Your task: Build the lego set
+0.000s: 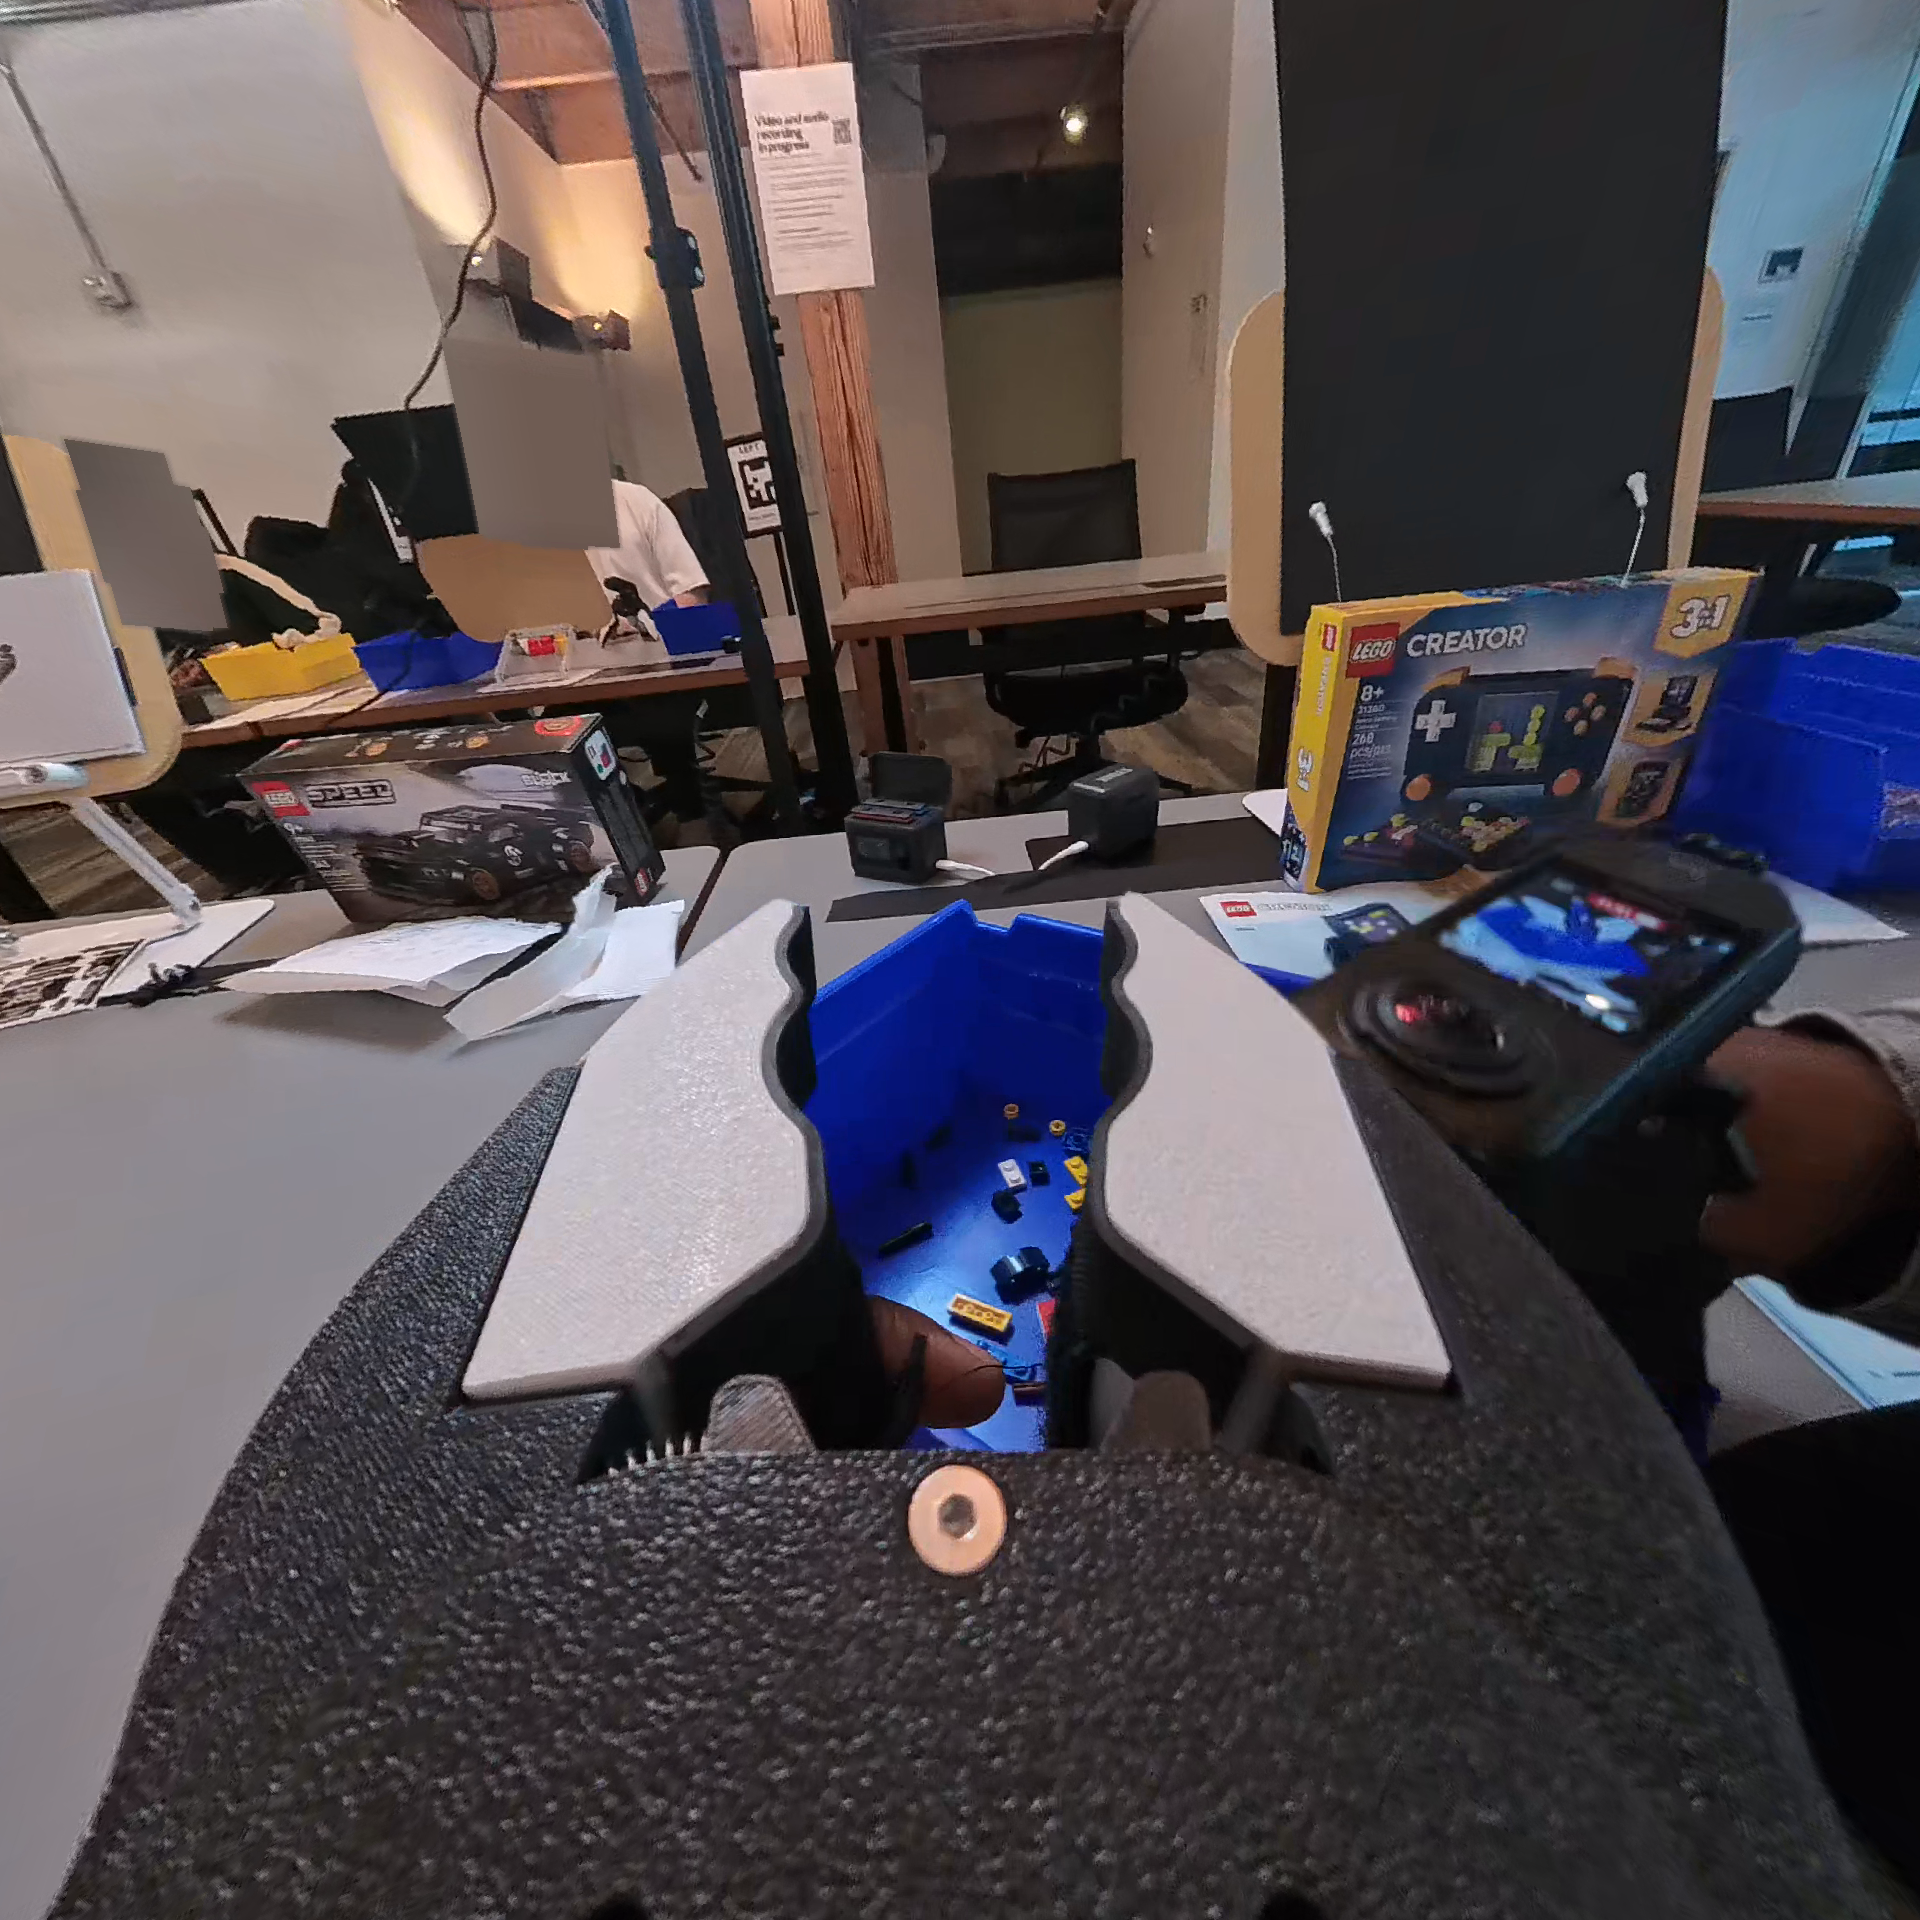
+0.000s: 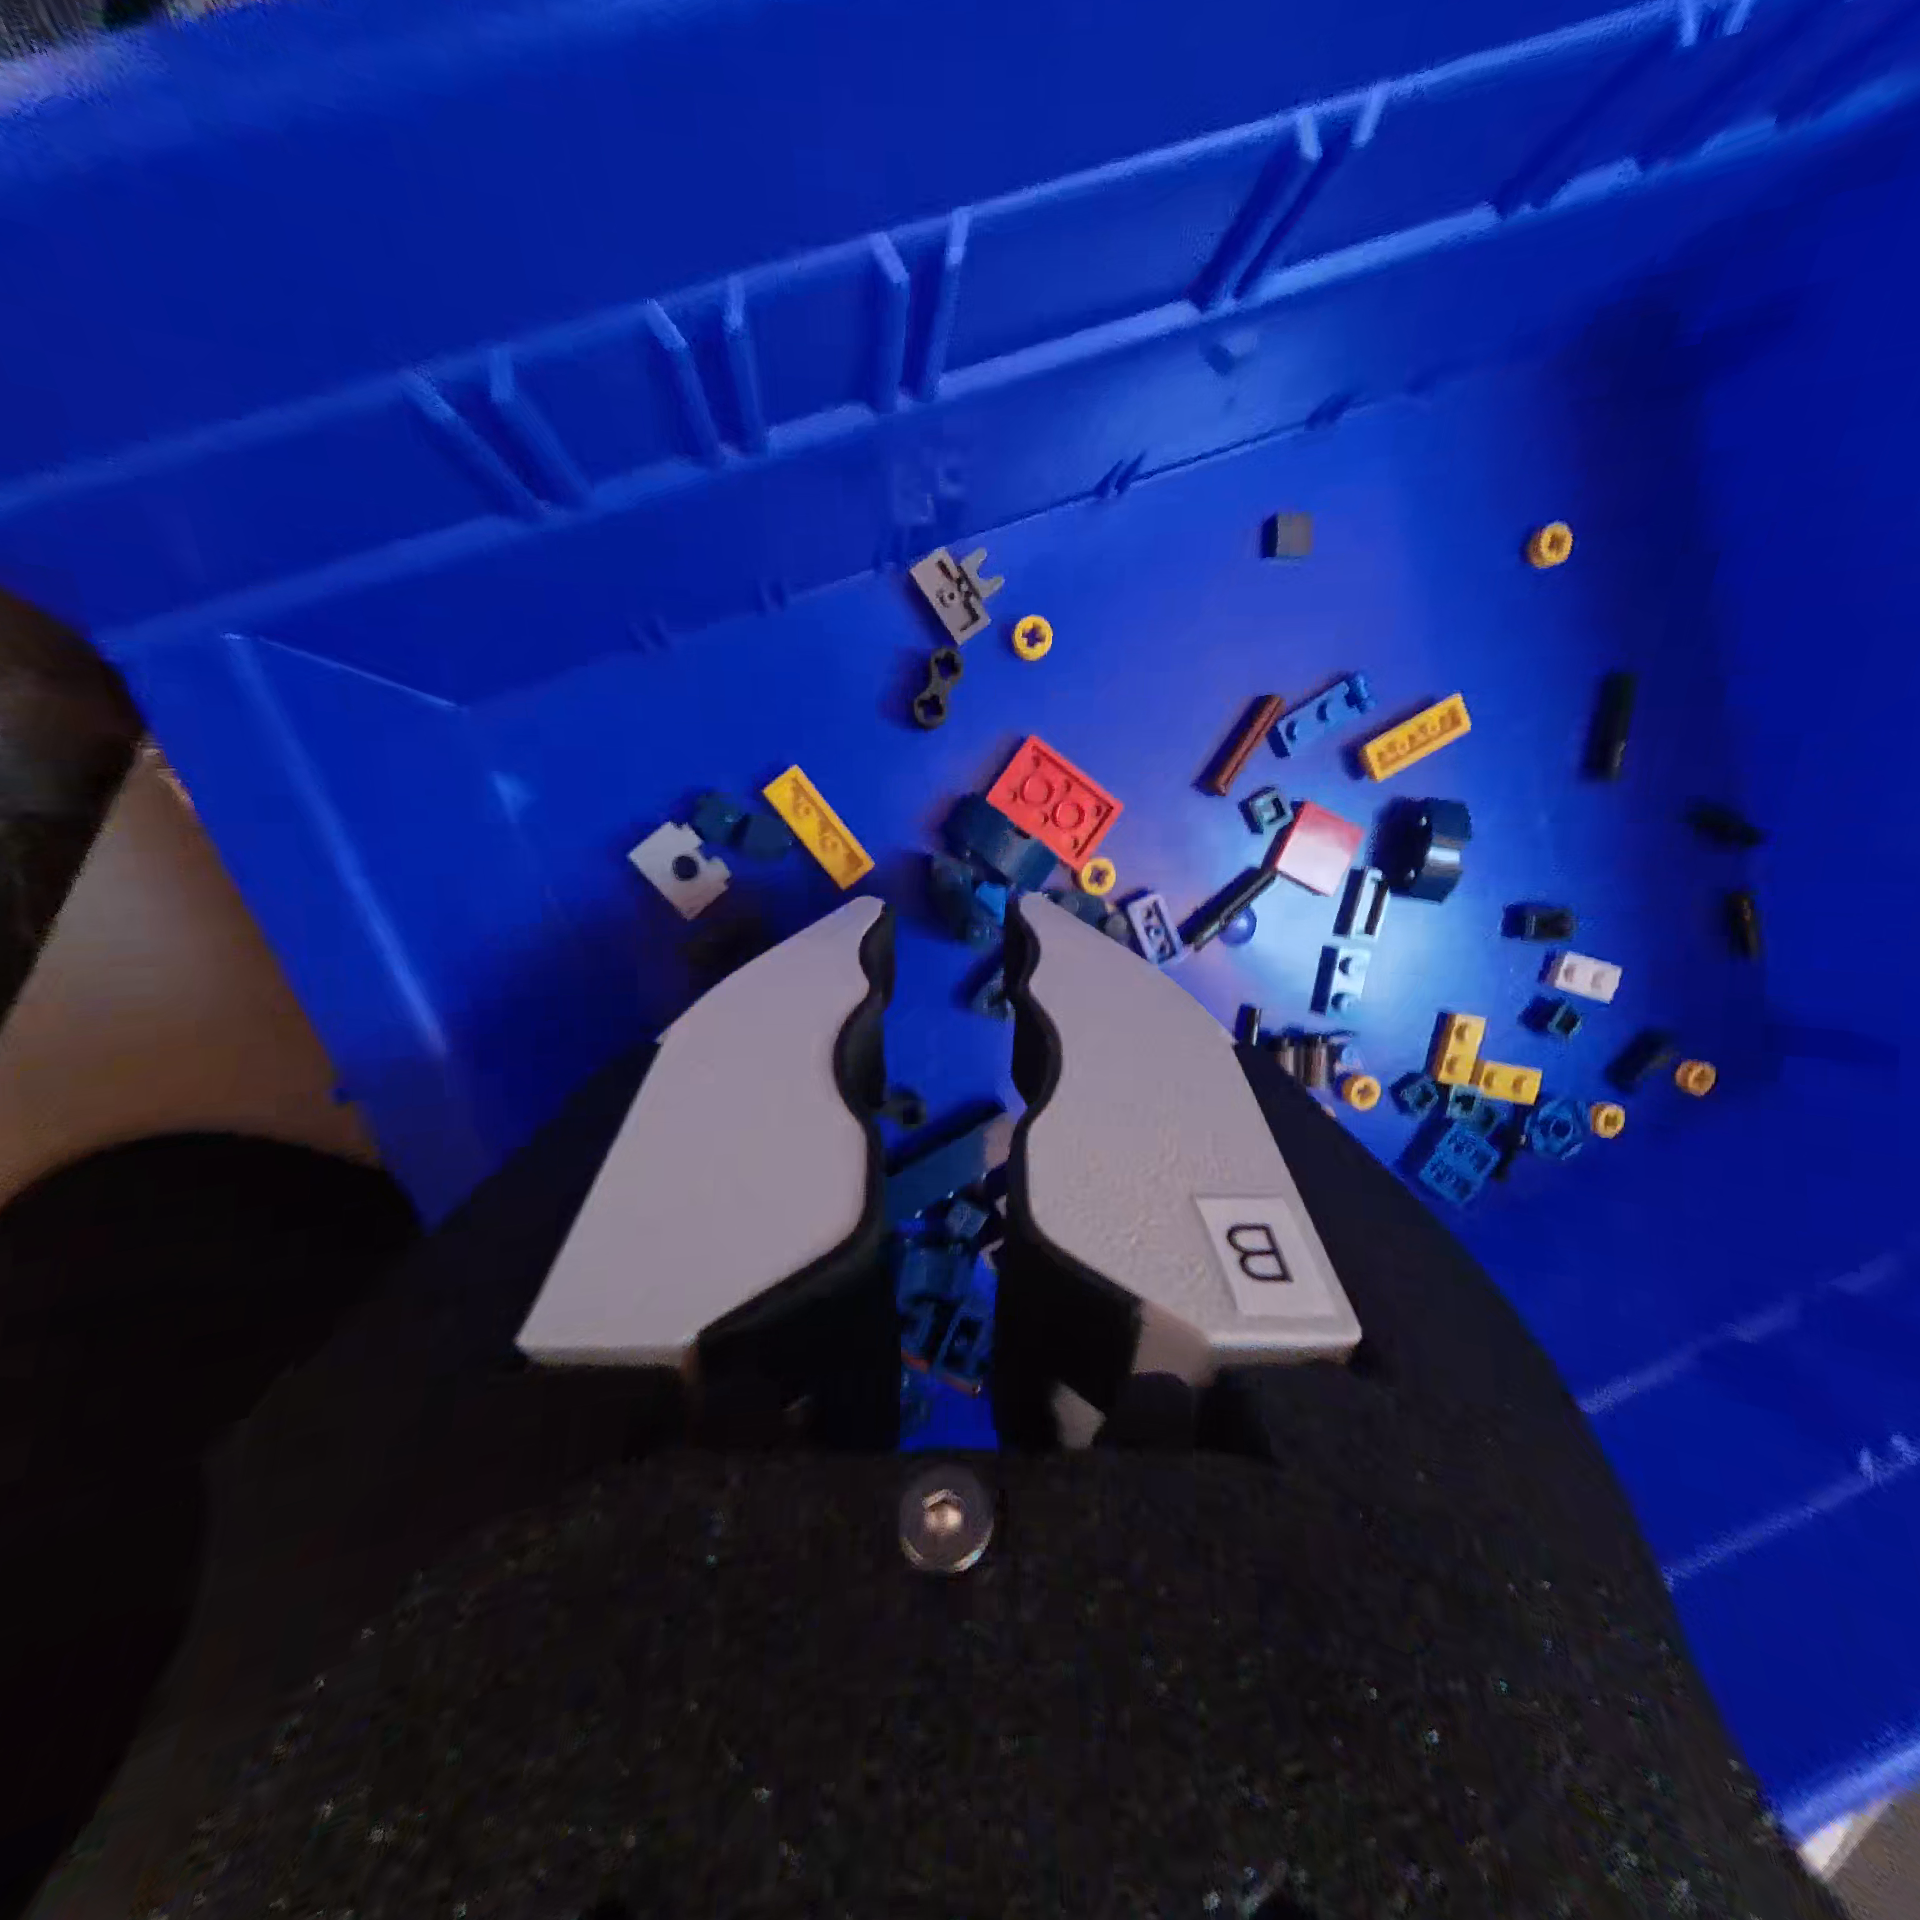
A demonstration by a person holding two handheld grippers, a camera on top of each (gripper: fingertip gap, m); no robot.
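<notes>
A blue bin point(image 1: 935, 1039) stands on the grey table point(image 1: 260, 1143) with several small toy bricks on its floor. My left gripper point(image 1: 956, 920) is open and empty; it hovers over the bin's near side, and the bin shows between its fingers. My right gripper point(image 2: 951, 920) is down inside the bin point(image 2: 623, 468), jaws a little apart with bare blue floor between them. A heap of dark blue pieces point(image 2: 987, 842) and a red plate point(image 2: 1055, 800) lie just beyond its tips. A small dark blue piece point(image 2: 992, 992) lies by its right pad, not pinched. The right gripper's body point(image 1: 1558, 997) shows in the left wrist view.
A yellow plate point(image 2: 818, 828) and a grey piece point(image 2: 681, 868) lie left of the tips. On the table stand a black set box point(image 1: 447, 821), a yellow-and-blue set box point(image 1: 1507, 727), a booklet point(image 1: 1278, 925), loose papers point(image 1: 468, 956), two black chargers point(image 1: 899, 831) and another blue bin point(image 1: 1808, 758). There is about 20 centimetres between the tips of the two grippers.
</notes>
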